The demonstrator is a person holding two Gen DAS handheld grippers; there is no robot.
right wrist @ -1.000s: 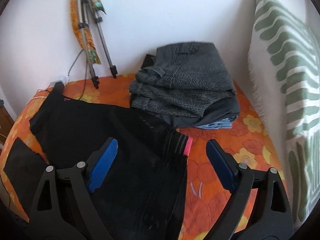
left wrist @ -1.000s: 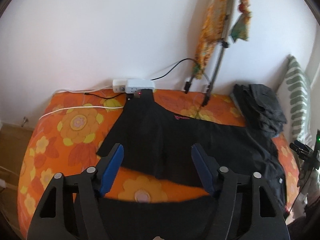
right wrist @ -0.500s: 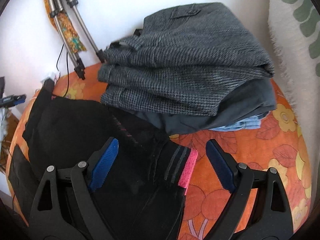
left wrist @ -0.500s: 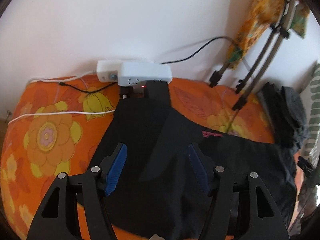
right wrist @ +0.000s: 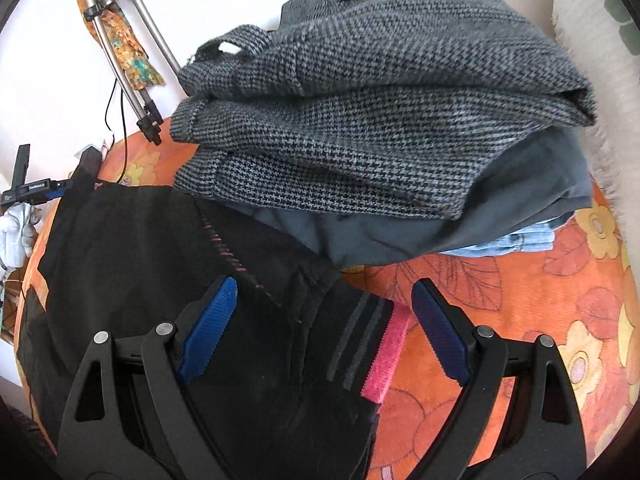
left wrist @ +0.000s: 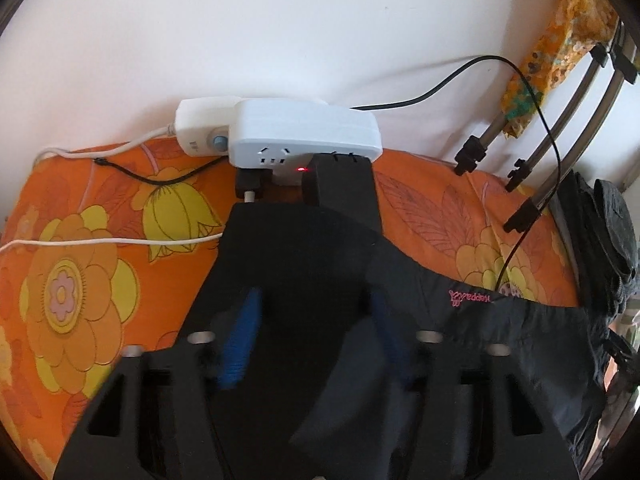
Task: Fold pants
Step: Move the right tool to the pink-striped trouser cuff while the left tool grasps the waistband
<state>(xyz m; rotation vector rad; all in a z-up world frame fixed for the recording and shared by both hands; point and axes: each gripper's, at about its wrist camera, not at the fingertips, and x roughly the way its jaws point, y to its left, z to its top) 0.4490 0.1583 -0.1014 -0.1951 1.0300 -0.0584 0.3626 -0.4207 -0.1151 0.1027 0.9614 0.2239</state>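
Observation:
Black pants [left wrist: 304, 264] lie spread on the orange floral bed cover [left wrist: 80, 280]. A pink logo [left wrist: 468, 298] marks one leg. My left gripper [left wrist: 316, 320] is open, low over the pants' far end near the wall, its blue pads blurred. In the right wrist view the pants [right wrist: 132, 236] show a pink waistband edge [right wrist: 386, 354]. My right gripper [right wrist: 320, 320] is open with the waistband corner between its fingers, not clamped.
A white power strip [left wrist: 304, 136] with cables sits against the wall just beyond the pants. Tripod legs [left wrist: 532, 196] stand at the right. A pile of folded grey and dark pants [right wrist: 380, 120] lies just beyond the right gripper. A striped cushion [right wrist: 600, 40] stands at the right.
Both grippers have moved forward and lower over the pants. The left neared the power strip end; the right neared the pink waistband and the folded pile. Both stayed open.

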